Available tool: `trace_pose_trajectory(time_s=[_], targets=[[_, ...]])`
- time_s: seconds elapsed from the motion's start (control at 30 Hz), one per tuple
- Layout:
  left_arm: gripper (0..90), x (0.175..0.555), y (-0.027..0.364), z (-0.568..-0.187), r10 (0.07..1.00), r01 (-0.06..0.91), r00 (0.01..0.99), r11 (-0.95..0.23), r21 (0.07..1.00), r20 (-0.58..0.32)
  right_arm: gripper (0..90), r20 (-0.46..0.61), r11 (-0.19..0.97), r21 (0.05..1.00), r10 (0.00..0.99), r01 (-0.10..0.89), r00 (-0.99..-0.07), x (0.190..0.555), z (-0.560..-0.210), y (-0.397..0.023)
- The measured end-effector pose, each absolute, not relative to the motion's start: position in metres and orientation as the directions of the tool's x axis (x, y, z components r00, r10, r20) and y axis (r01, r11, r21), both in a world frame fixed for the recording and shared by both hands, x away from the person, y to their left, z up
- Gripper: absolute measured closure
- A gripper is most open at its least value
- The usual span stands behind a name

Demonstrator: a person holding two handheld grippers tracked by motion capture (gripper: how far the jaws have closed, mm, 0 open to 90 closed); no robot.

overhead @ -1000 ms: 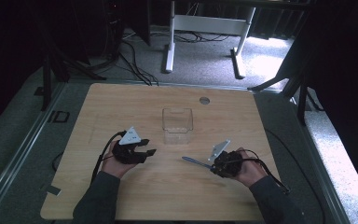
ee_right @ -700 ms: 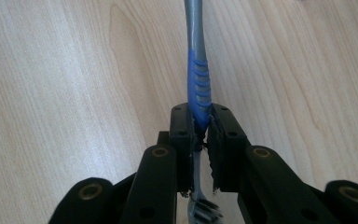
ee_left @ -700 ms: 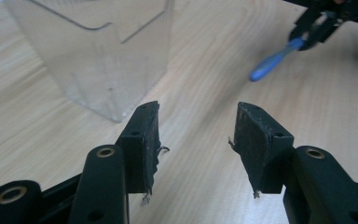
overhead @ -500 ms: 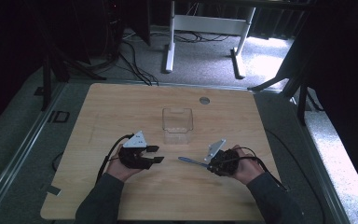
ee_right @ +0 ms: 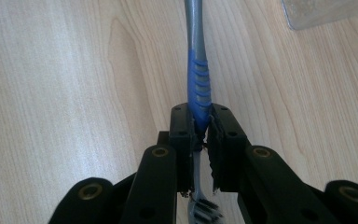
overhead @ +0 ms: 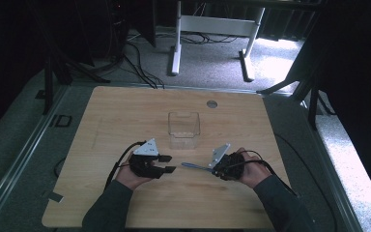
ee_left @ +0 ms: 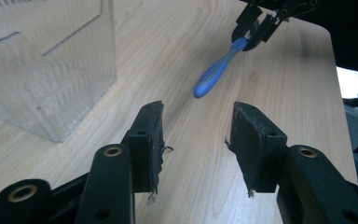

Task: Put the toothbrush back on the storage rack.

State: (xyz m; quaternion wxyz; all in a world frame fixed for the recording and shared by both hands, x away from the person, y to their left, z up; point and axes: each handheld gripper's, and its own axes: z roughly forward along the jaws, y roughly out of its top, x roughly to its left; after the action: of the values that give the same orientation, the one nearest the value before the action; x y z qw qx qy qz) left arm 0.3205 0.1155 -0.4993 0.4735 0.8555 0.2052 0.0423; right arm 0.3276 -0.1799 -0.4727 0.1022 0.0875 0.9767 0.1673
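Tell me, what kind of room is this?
Probably a lab or workshop set up for recording: a bare wooden table, loose cables across the grey floor, and a person with a handheld gripper in each hand.

Left tongs (overhead: 168, 163) gape with jaws apart, facing the right tongs (overhead: 213, 168), whose jaws are clamped.

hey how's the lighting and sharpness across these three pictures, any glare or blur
High view: dim and soft, with daylight glare on the floor at far right. Left gripper view: bright, the clear box looks hazy, the toothbrush fairly sharp. Right gripper view: evenly lit, wood grain crisp, the right tool clamps the toothbrush, bristles blurred at bottom.
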Motion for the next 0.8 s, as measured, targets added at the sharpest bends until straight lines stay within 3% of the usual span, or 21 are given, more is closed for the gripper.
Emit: trace_pose_trajectory(time_s=[0.57, 0.8], targets=[[57.6, 0.318, 0.094, -0.506, 0.319, 0.298, 0.937, -0.523, 0.799, -0.141, 80.4, -0.184, 0.941, 0.335, 0.106, 0.039, -0.977, 0.321, -0.469, -0.169], [63.6, 0.317, 0.086, -0.509, 0.278, 0.289, 0.948, -0.545, 0.787, -0.155, 80.4, -0.175, 0.942, 0.335, 0.053, -0.009, -0.983, 0.317, -0.468, -0.165]])
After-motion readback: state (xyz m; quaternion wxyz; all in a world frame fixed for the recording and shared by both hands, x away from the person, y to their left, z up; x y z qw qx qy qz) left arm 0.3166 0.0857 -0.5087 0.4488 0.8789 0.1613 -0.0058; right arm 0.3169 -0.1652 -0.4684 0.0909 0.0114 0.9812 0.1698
